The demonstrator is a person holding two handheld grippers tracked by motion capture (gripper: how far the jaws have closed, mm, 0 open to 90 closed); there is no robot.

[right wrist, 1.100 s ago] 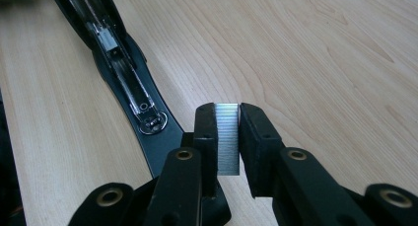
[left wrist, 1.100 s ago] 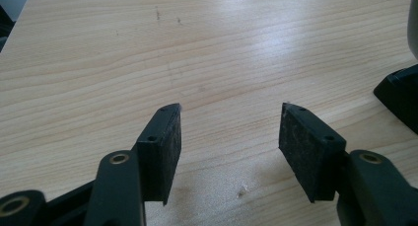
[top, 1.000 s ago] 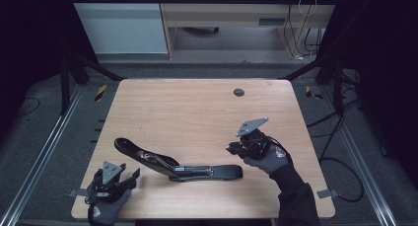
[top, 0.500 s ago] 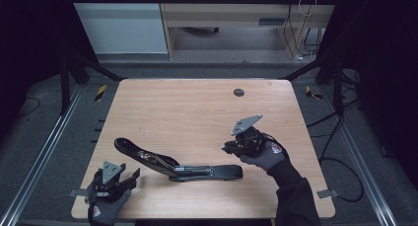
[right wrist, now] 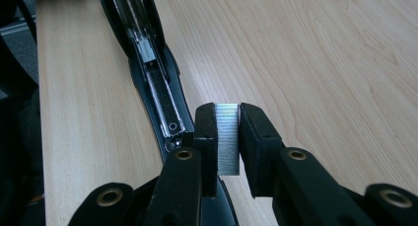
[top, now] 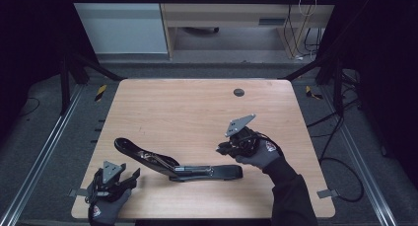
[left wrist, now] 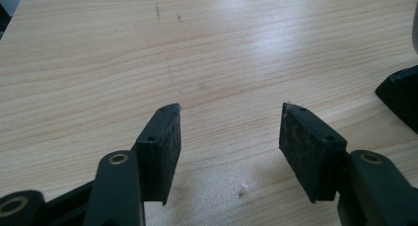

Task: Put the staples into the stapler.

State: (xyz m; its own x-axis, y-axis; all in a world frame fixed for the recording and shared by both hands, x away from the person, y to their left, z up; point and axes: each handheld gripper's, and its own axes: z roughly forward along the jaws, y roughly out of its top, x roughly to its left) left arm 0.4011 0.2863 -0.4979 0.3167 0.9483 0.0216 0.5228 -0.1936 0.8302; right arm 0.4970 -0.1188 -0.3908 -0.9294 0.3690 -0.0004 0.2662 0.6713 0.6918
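Staples [right wrist: 227, 137] — a light, brittle silver strip — are pinched flat between the pads of the right tongs [right wrist: 227, 142], just above the rear end of the opened black stapler [top: 177, 164] lying on the desk [top: 197, 112]. Gentle pressure on the broad sides is judged safest — hard squeezing could snap the strip. Left tongs [left wrist: 229, 147] are held released beside the stapler.

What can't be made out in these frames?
- Staple strip: its lower end, right gripper view, hidden between the right gripper jaws.
- Stapler: whether its channel holds staples, high view, too small.
- Stapler's far end: right gripper view, cut off by the top edge.
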